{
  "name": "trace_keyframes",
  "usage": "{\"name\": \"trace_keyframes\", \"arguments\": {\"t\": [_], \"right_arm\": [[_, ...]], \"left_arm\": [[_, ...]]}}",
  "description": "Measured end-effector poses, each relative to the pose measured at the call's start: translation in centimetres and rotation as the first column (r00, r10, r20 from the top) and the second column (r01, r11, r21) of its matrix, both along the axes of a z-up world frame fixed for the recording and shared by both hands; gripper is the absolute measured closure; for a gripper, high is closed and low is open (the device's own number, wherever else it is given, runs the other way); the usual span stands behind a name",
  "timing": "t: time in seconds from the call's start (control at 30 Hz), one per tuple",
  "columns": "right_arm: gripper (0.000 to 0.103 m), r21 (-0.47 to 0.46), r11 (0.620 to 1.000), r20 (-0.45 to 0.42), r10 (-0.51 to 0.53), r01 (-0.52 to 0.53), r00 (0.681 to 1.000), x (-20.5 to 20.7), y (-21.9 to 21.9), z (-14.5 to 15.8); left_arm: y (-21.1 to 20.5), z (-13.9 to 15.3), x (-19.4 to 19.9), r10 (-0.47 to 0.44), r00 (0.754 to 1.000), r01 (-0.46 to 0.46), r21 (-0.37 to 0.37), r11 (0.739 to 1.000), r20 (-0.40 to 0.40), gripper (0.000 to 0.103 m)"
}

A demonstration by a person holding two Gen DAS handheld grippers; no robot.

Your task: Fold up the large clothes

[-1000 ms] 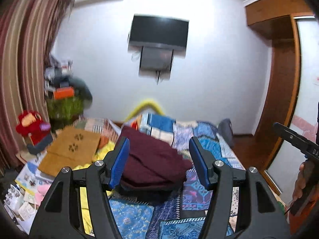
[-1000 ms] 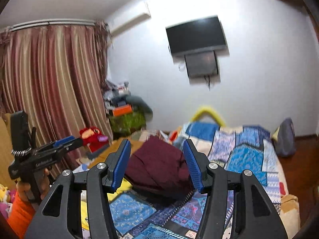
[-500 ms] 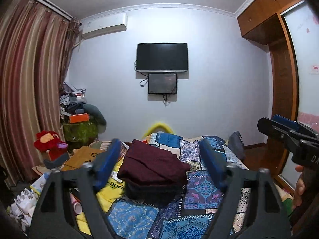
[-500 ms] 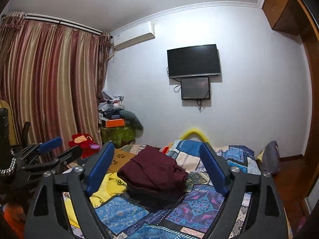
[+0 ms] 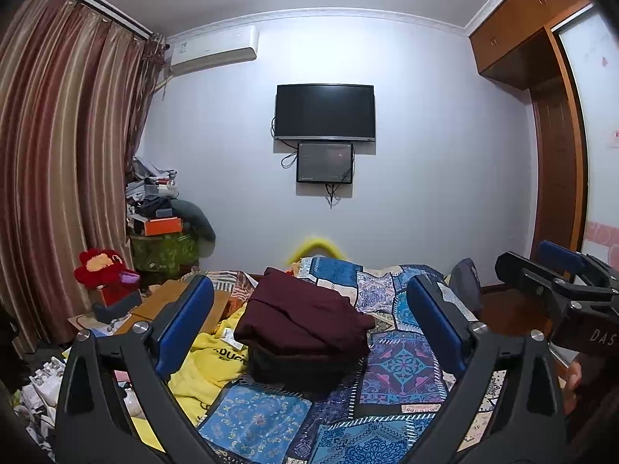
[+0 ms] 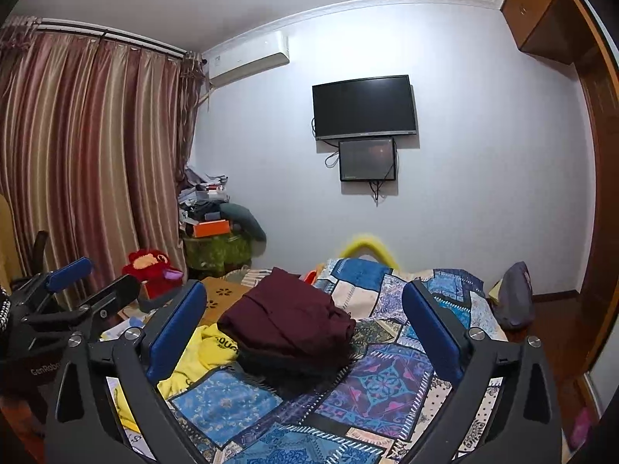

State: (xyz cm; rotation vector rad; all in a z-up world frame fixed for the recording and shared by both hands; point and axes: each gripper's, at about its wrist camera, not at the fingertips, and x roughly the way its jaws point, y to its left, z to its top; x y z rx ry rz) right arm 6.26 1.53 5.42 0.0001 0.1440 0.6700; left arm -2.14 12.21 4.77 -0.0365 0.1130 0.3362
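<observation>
A folded maroon garment (image 5: 305, 321) lies on top of a dark folded piece on the patchwork bed (image 5: 402, 363); it also shows in the right wrist view (image 6: 288, 319). A yellow garment (image 5: 209, 363) lies crumpled to its left. My left gripper (image 5: 309, 328) is open and empty, held back from the pile. My right gripper (image 6: 301, 328) is open and empty too, also back from the pile. Each gripper shows at the edge of the other's view, the right gripper (image 5: 557, 282) and the left gripper (image 6: 77, 290).
A wardrobe (image 5: 557, 147) stands on the right, curtains (image 5: 50, 162) on the left. A cluttered stack with an orange box (image 5: 162, 226) and a red plush toy (image 5: 102, 266) sit beside the bed. A TV (image 5: 325, 112) hangs on the far wall. A grey bag (image 6: 514, 294) sits at the bed's right.
Both grippers have opened wider and pulled back and up from the maroon pile. The pile stays on the bed.
</observation>
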Motion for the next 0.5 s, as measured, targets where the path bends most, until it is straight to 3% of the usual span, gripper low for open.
{"name": "trace_keyframes", "arguments": {"t": [0.5], "right_arm": [[0.002,-0.002,1.000,-0.020,-0.001,0.001,1.000,-0.50,-0.24,0.14]], "left_arm": [[-0.06,-0.46,0.32,0.003,1.000,-0.003,0.005,1.000,-0.011,0.002]]}}
